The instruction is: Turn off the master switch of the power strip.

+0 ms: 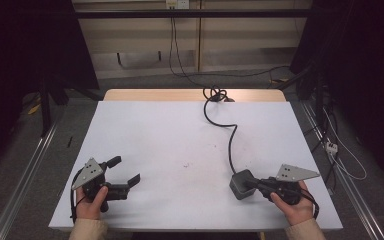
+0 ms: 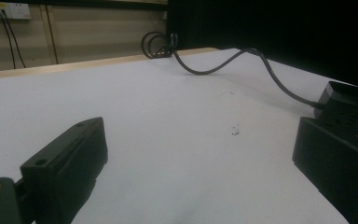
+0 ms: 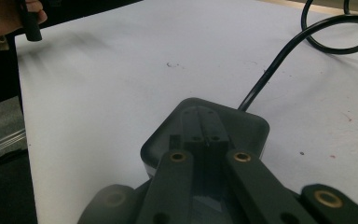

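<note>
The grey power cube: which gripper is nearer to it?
Right. The right gripper has its shut jaws over the grey power cube; the left gripper is far across the table.

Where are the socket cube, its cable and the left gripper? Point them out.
socket cube [image 1: 240, 183]: high view, top face.
cable [image 1: 231, 142]: high view, mid-length on the table.
left gripper [image 1: 126, 171]: high view, midway between its open fingertips.

High view overhead, facing fwd/down; both gripper views low, close to table [image 1: 180, 130], sharing power cube [image 2: 349, 107]
</note>
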`<state>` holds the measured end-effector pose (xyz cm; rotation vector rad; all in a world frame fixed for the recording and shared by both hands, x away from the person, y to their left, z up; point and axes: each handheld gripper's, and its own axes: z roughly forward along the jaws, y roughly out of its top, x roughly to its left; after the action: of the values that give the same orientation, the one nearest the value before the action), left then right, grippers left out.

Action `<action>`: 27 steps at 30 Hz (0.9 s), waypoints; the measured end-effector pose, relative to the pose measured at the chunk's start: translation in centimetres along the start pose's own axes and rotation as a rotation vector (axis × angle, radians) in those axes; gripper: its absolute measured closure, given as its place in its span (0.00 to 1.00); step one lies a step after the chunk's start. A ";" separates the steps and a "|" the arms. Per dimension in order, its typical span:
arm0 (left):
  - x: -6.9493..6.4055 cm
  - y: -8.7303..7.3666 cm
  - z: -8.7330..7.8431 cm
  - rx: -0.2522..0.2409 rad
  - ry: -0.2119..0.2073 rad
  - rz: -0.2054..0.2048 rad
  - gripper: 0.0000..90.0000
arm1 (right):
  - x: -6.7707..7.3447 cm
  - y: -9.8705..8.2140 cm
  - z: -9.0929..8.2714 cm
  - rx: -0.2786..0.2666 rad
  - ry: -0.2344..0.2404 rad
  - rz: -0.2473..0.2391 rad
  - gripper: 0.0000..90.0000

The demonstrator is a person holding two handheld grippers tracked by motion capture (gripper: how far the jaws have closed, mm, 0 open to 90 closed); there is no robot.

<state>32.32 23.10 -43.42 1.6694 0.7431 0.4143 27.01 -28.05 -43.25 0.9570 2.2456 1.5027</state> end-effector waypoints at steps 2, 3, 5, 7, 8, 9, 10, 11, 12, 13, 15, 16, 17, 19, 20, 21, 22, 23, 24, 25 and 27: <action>0.0 0.0 0.0 0.000 0.001 -0.001 0.03 | 0.0 0.0 0.0 0.002 0.000 0.004 1.00; 0.0 0.0 0.0 0.001 0.001 -0.001 0.03 | 0.0 0.0 0.0 0.002 0.000 0.003 1.00; 0.0 0.0 0.0 0.000 0.001 0.000 0.03 | 0.0 0.0 0.0 0.004 -0.001 0.001 1.00; 0.0 0.0 0.0 0.000 0.000 -0.001 0.03 | 0.0 0.1 0.0 0.006 -0.002 -0.002 1.00; 0.0 0.0 0.0 0.000 0.000 0.000 0.03 | 0.0 0.1 0.0 0.006 -0.002 -0.001 1.00; 0.0 0.0 0.0 -0.001 0.000 -0.001 0.03 | 0.0 0.0 0.0 0.005 -0.002 -0.001 1.00; 0.0 0.0 0.0 -0.001 0.000 -0.001 0.03 | 0.0 0.0 0.0 0.004 -0.002 0.000 1.00; 0.0 0.0 0.0 0.000 0.000 -0.002 0.03 | 0.0 0.0 0.0 0.003 -0.001 0.000 1.00; 0.0 0.0 0.0 -0.001 0.000 -0.002 0.03 | 0.0 0.0 0.0 0.003 0.000 0.001 1.00; 0.0 0.0 0.0 -0.001 0.000 -0.002 0.03 | 0.0 0.0 -0.1 0.002 0.000 0.003 1.00; 0.0 -0.1 0.0 -0.002 -0.001 -0.005 0.03 | -0.1 0.0 -0.1 0.001 0.000 0.003 1.00; 0.0 -0.1 0.0 0.000 -0.001 -0.005 0.03 | 0.0 -0.1 -0.2 0.001 -0.003 0.004 1.00; 0.0 -0.1 0.0 0.000 -0.002 -0.005 0.03 | -0.1 -0.1 -0.2 -0.001 -0.003 0.002 1.00; 0.0 -0.1 0.1 0.000 -0.005 -0.004 0.03 | 0.0 0.0 -0.2 0.003 -0.007 -0.006 1.00; 0.0 -0.1 0.1 -0.002 -0.003 -0.005 0.03 | 0.1 0.0 -0.2 0.005 -0.010 -0.011 1.00; 0.0 -0.1 0.1 -0.001 -0.003 -0.005 0.03 | 0.1 0.0 -0.2 0.004 -0.010 -0.011 1.00; 0.0 -0.1 0.1 -0.002 -0.002 -0.003 0.03 | 0.0 0.0 -0.2 0.003 -0.009 -0.009 1.00; 0.0 -0.1 0.1 -0.006 -0.003 -0.005 0.03 | 0.0 0.0 -0.2 0.003 -0.008 -0.009 1.00; 0.0 -0.1 0.1 -0.006 -0.003 -0.005 0.03 | 0.0 0.0 -0.2 0.003 -0.009 -0.009 1.00; 0.0 -0.1 0.1 -0.004 -0.003 -0.006 0.03 | 0.0 0.0 -0.2 0.004 -0.009 -0.011 1.00; 0.0 -0.1 0.0 -0.002 -0.001 -0.003 0.03 | 0.0 0.0 -0.2 0.006 -0.009 -0.011 1.00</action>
<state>32.33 23.11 -43.49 1.6661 0.7445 0.4119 26.89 -28.14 -43.18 0.9499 2.2463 1.4853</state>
